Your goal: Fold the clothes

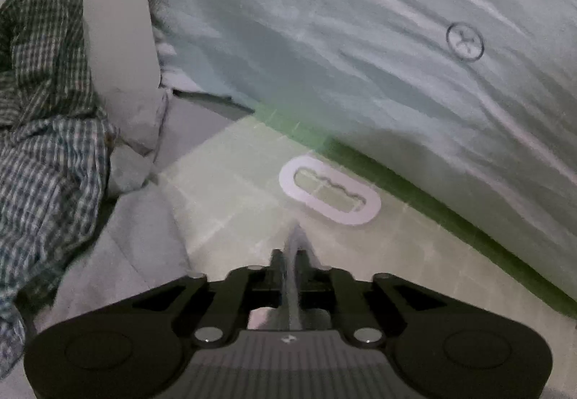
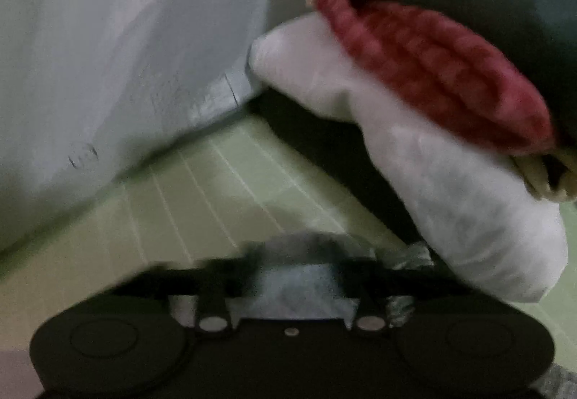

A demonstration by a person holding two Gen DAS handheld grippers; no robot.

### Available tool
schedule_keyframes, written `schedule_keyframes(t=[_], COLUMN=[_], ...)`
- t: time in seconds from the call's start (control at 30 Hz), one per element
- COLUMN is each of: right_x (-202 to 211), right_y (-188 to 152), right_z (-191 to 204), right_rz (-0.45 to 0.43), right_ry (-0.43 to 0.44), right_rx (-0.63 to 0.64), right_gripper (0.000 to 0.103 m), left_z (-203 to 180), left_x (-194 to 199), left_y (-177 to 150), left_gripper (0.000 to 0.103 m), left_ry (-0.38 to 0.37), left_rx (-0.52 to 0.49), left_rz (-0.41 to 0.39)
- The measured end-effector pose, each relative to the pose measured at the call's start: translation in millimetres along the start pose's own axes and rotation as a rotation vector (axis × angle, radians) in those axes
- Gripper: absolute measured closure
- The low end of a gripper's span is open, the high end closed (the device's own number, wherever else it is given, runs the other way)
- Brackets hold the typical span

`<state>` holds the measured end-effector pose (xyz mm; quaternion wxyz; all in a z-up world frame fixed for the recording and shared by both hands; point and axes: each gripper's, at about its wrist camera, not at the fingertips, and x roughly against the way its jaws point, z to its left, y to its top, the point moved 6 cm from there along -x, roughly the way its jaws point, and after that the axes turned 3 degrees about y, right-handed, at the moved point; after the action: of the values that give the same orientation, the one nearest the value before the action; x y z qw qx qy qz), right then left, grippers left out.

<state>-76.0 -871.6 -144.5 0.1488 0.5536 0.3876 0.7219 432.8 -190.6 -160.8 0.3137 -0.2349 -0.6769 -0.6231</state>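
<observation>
- The left gripper [image 1: 291,255] is pinching a thin edge of pale grey-green cloth, its fingers [image 1: 276,265] closed tight on the fabric that is running up between them
- The right gripper [image 2: 306,265] is holding a bunched wad of light cloth; the view is blurred, so the fingers look closed on it but their exact set cannot be told
- The pale garment [image 1: 360,38] is hanging or stretching wide across both views, above a green mat [image 1: 234,182] with white grid lines; a small round logo [image 1: 465,41] is showing on it
- Judging by both grips on the same-looking cloth, a fold of this garment is in hand; whether it is being spread out or brought over itself, the pictures are not settling
- The next move is calling for both held edges to be kept level and taut, so the cloth is landing flat on the mat
- Toward the mat's left edge a checked shirt [image 1: 47,146] is lying crumpled
- By the mat's right edge a stack of folded clothes [image 2: 432,110] is resting: white below, red knit above, dark green on top
- Both grippers are pointing low over the mat, tilted forward
</observation>
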Motion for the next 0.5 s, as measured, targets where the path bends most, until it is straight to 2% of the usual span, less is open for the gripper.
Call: schedule_keyframes(t=[0.03, 0.07, 0.1, 0.13, 0.17, 0.27, 0.37, 0.5], right_x=[4.5, 9.0, 13.4, 17.9, 23.3, 58.0, 93.4, 126.8], right_y=[-2.2, -4.4, -6.6, -8.8, -11.7, -38.6, -83.1, -143.5], right_z=[3.2, 6.5, 9.8, 13.0, 16.1, 20.7, 20.0, 17.7], right_rz=[-0.001, -0.002, -0.003, -0.004, -0.005, 0.002, 0.044, 0.106], right_ry=[-0.002, -0.004, -0.006, -0.008, -0.008, 0.022, 0.052, 0.093], right_rx=[0.023, 0.046, 0.068, 0.091, 0.114, 0.185, 0.238, 0.265], right_gripper=[0.029, 0.020, 0.012, 0.010, 0.009, 0.008, 0.007, 0.007], left_z=[-1.5, -3.1, -1.7, 1.9, 5.6, 17.6, 34.2, 61.4], left_x=[-1.0, -1.9, 3.3, 13.4, 23.7, 57.3, 94.6, 138.6], left_y=[0.7, 1.5, -0.6, -4.8, -10.3, -34.1, -71.6, -126.3], left_gripper=[0.067, 0.061, 0.046, 0.035, 0.031, 0.031, 0.029, 0.029], left_ry=[0.001, 0.001, -0.008, -0.025, -0.035, -0.039, -0.034, -0.058], left_rx=[0.004, 0.008, 0.018, 0.033, 0.036, -0.003, -0.051, -0.057], left_rz=[0.004, 0.008, 0.008, 0.004, 0.006, 0.021, 0.058, 0.123])
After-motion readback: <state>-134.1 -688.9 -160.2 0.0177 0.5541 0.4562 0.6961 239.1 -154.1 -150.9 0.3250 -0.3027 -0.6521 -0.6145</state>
